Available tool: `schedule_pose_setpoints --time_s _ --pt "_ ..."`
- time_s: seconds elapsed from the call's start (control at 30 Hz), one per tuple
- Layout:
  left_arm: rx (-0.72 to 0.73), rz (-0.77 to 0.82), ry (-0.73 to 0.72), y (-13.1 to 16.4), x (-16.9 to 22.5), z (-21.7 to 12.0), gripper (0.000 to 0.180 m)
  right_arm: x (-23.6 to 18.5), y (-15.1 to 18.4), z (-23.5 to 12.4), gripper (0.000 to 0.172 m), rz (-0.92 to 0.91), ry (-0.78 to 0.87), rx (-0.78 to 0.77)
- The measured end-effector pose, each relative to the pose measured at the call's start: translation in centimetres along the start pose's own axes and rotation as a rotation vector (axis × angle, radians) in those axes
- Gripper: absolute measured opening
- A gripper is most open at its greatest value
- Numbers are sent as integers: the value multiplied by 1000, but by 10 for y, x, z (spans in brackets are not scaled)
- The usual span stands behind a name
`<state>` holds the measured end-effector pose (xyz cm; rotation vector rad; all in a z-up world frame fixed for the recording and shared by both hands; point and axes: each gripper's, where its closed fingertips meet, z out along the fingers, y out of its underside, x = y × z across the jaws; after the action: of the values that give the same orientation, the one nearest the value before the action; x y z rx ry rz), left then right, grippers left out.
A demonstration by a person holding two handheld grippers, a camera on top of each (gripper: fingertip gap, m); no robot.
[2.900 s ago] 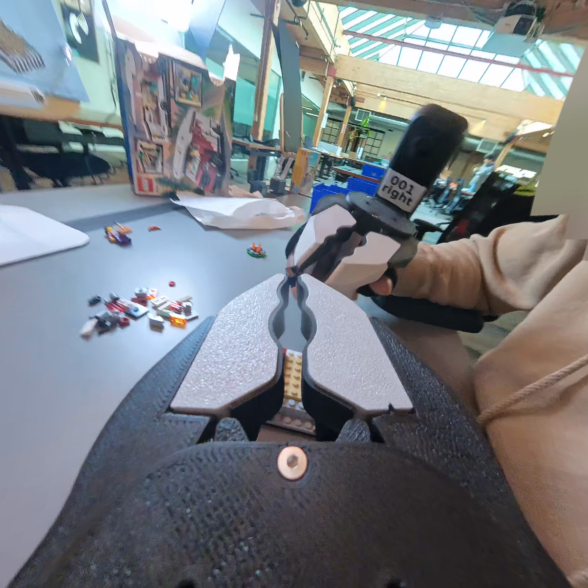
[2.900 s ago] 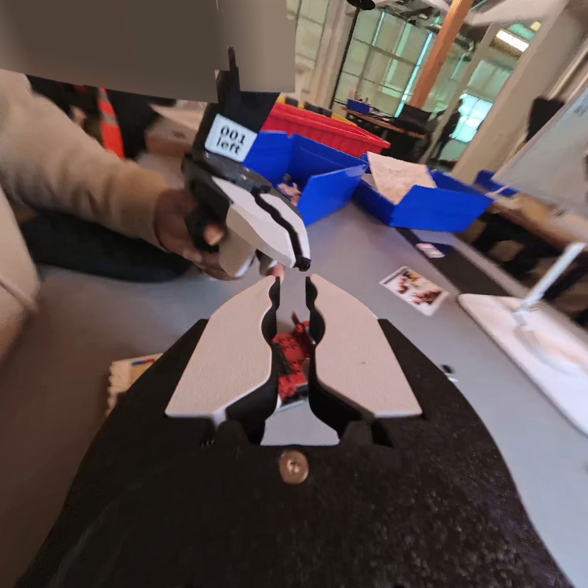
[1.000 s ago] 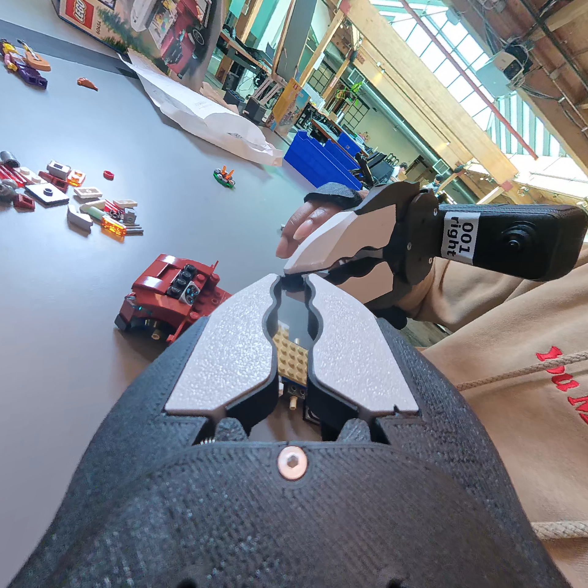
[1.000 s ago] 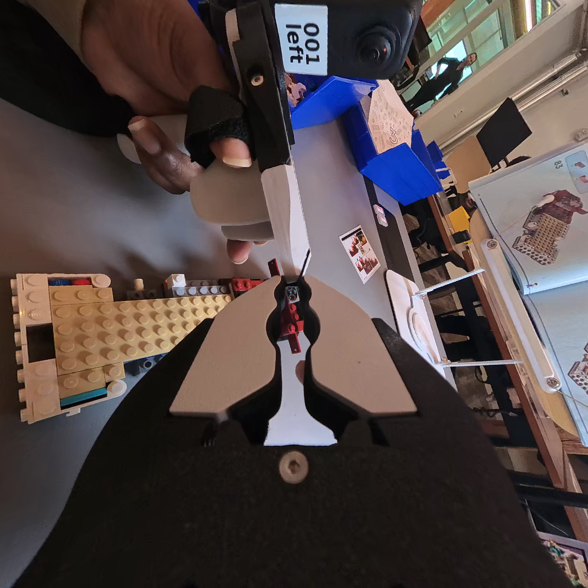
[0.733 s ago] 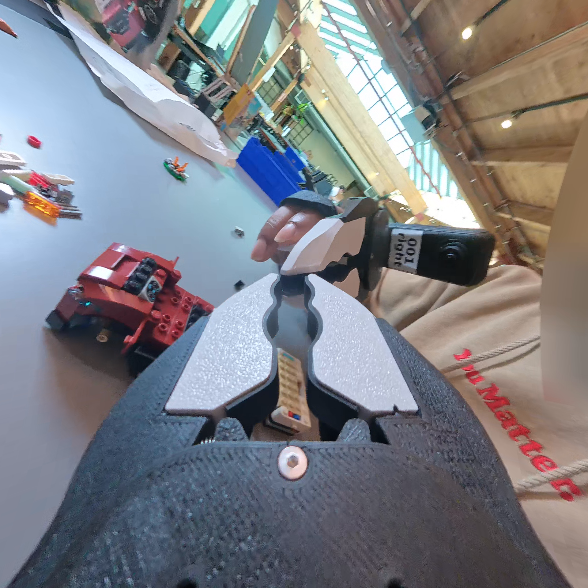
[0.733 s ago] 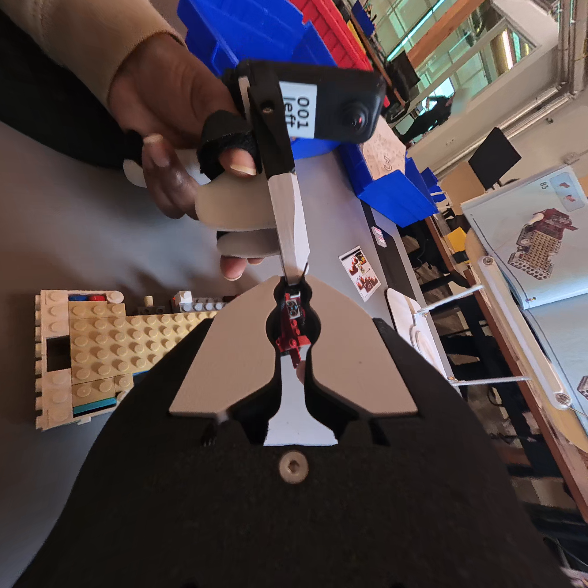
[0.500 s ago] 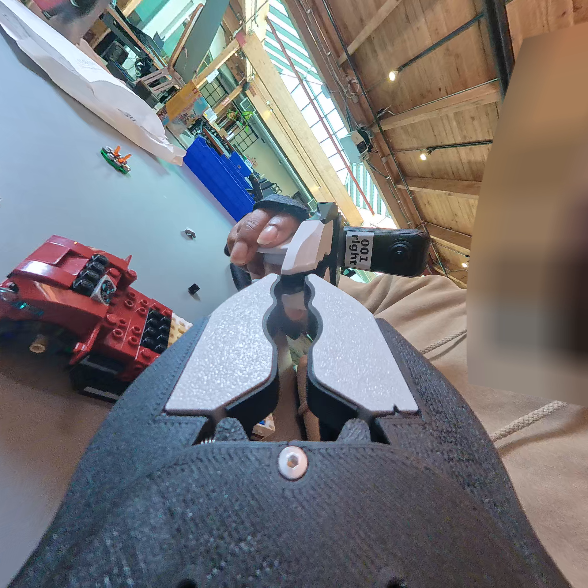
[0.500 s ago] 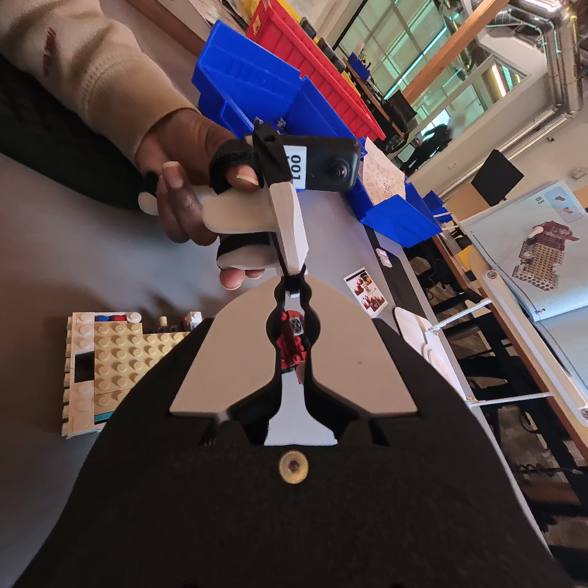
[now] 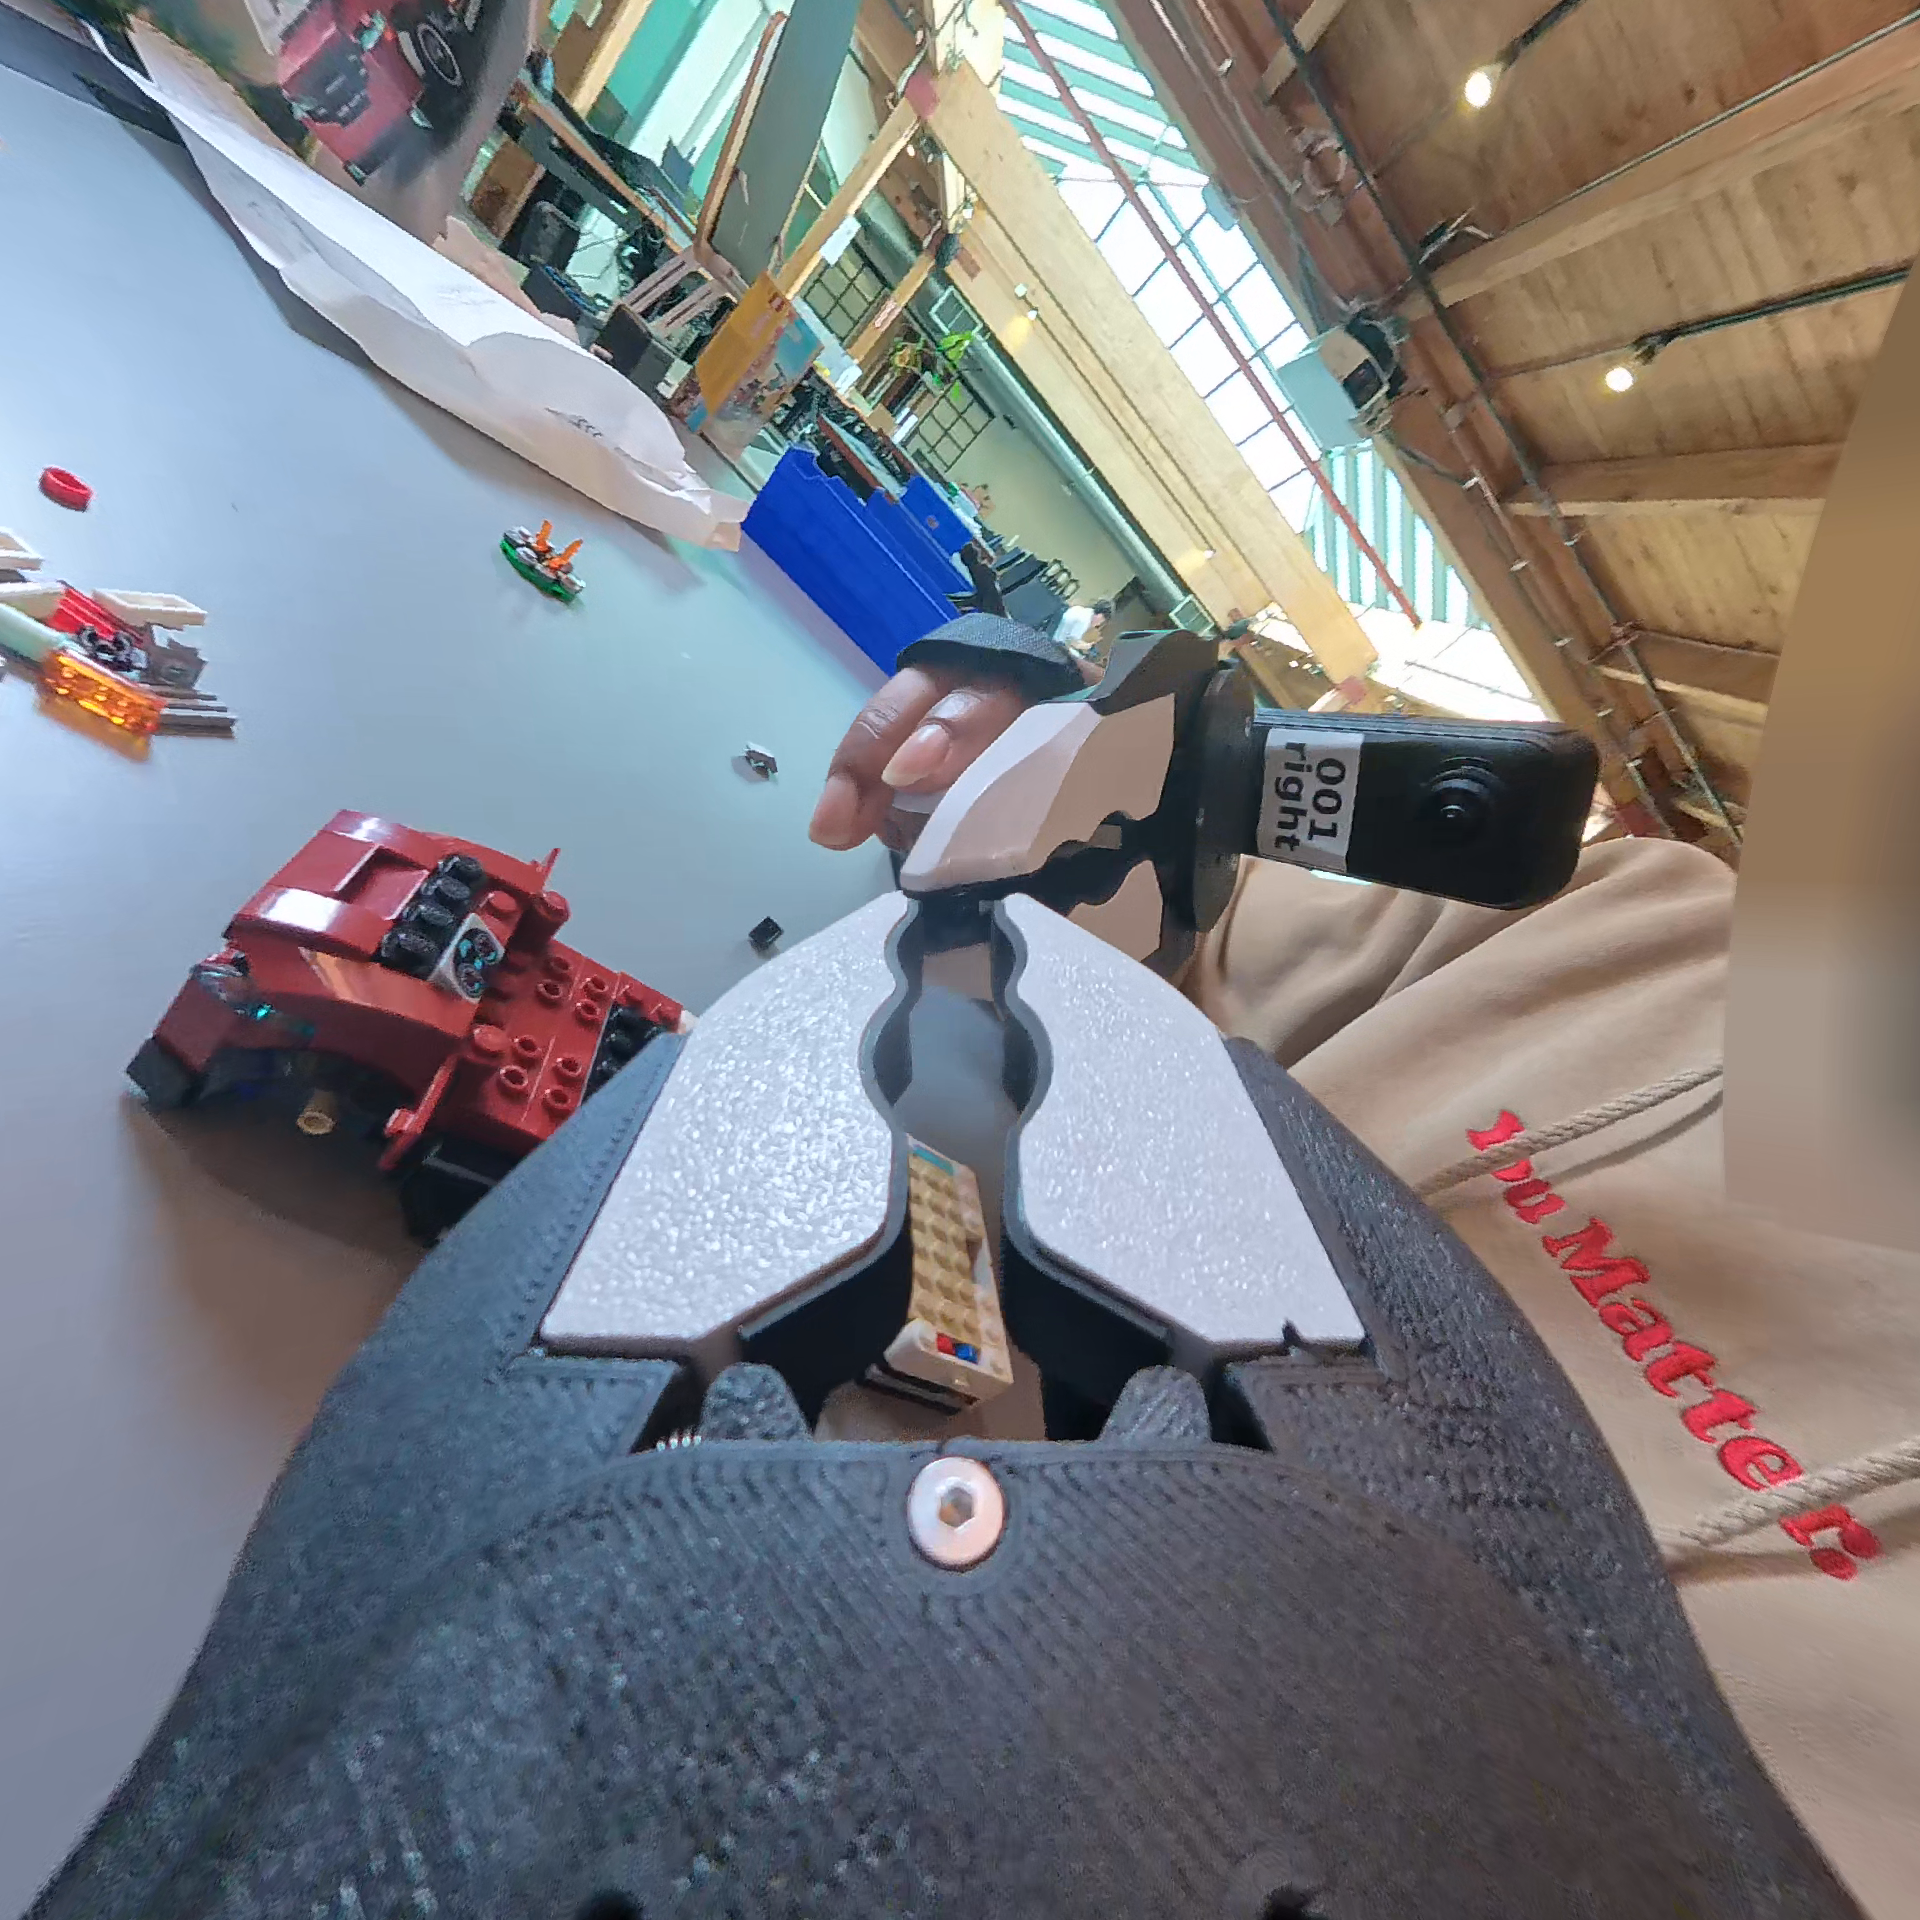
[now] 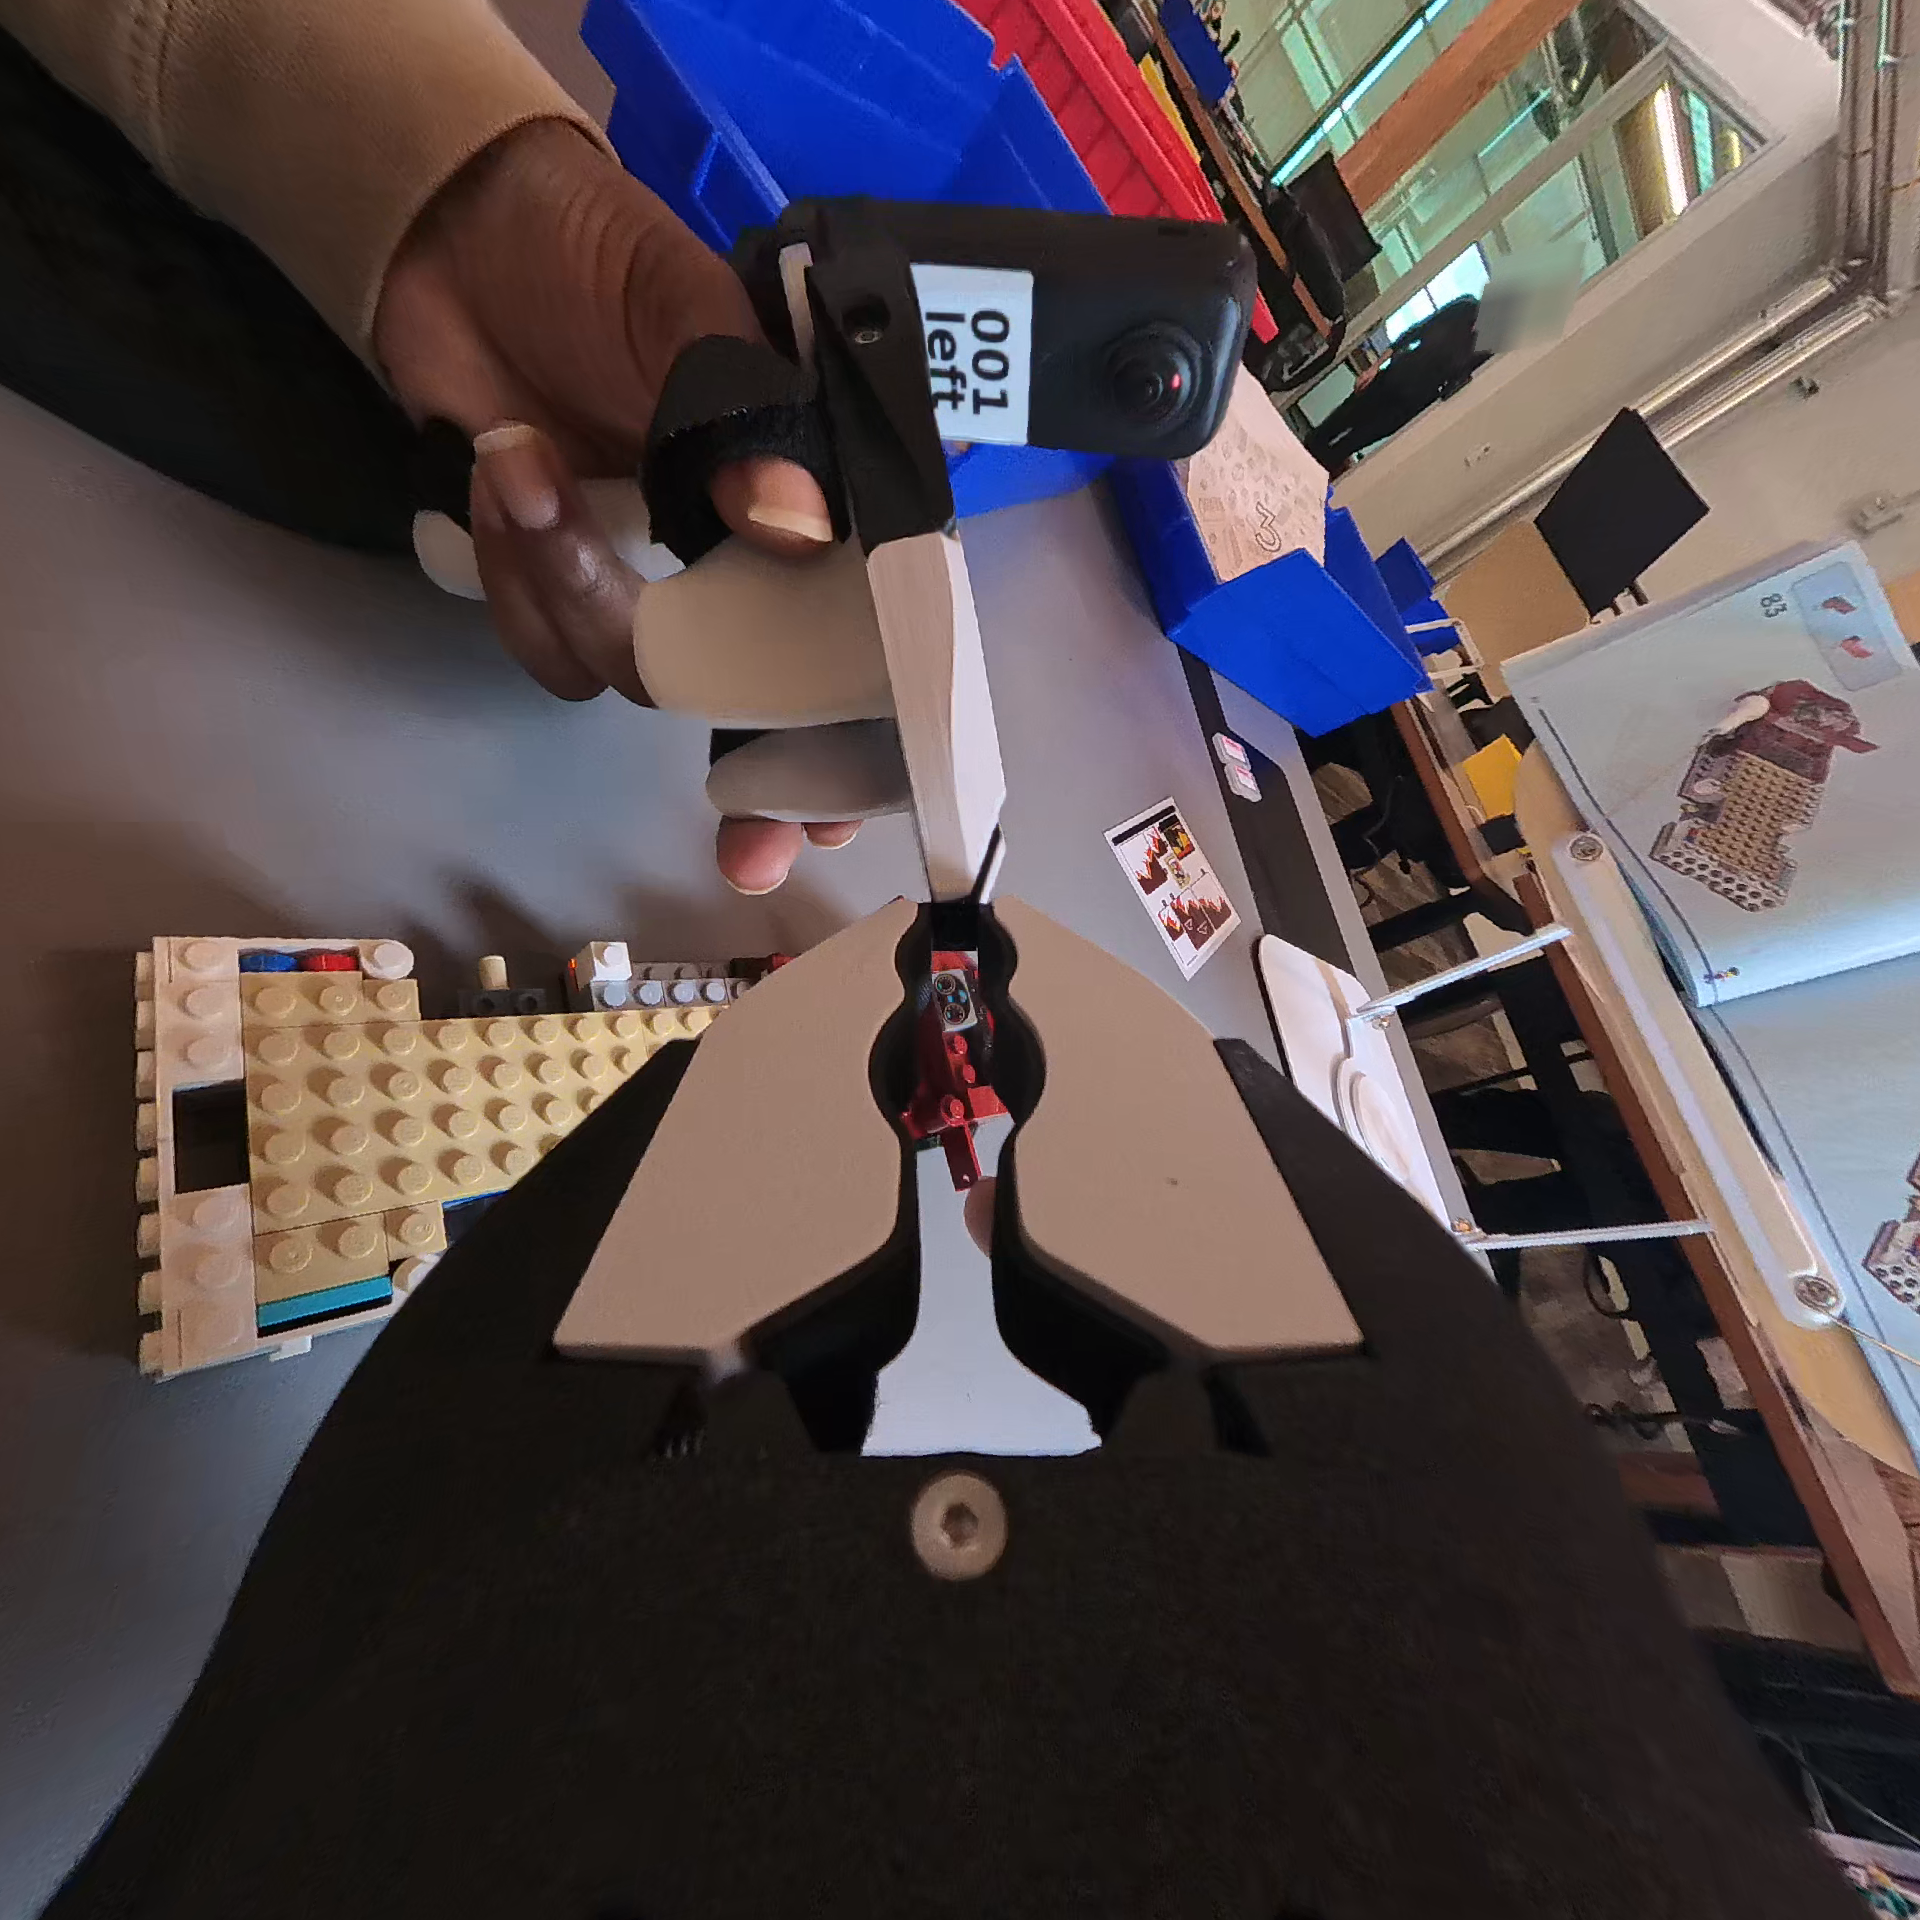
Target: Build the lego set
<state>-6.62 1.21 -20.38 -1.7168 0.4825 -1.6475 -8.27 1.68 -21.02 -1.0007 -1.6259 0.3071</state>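
Left hand-held gripper and right hand-held gripper meet tip to tip above the tabletop, both clamped on one small black piece, apparently a handover. Its orientation is unreadable. The tan brick plate lies long axis left-right, the red brick car farther off.

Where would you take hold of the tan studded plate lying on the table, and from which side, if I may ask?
Come from above, since the tan plate lies flat, studs up, on the table. Probably pinch its white end strip: one finger in the rectangular hole, the other outside the edge. The plate's full width may be too broad.
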Motion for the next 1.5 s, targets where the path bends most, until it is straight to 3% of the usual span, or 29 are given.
schedule_pose_setpoints --time_s 0.23,0.53,0.8,0.93,1.2,1.5 --pt "-9 0 -25 2 -4 1 10 -1 1 2 8 -3 5 3" --pt "44 -143 161 -7 14 -5 9 4 -14 -8 10 109 -34 139" --pt "50 -163 170 -8 14 -5 9 5 -14 -8 8 139 -39 146" --pt "33 -16 78 -8 9 -5 12 3 -11 -8 8 246 -102 147" --pt "-172 575 -199 9 -5 -11 17 -11 -4 -6 8 431 -283 133" --pt "-245 731 -263 20 -10 -9 8 -20 3 -2 8 462 -341 100"
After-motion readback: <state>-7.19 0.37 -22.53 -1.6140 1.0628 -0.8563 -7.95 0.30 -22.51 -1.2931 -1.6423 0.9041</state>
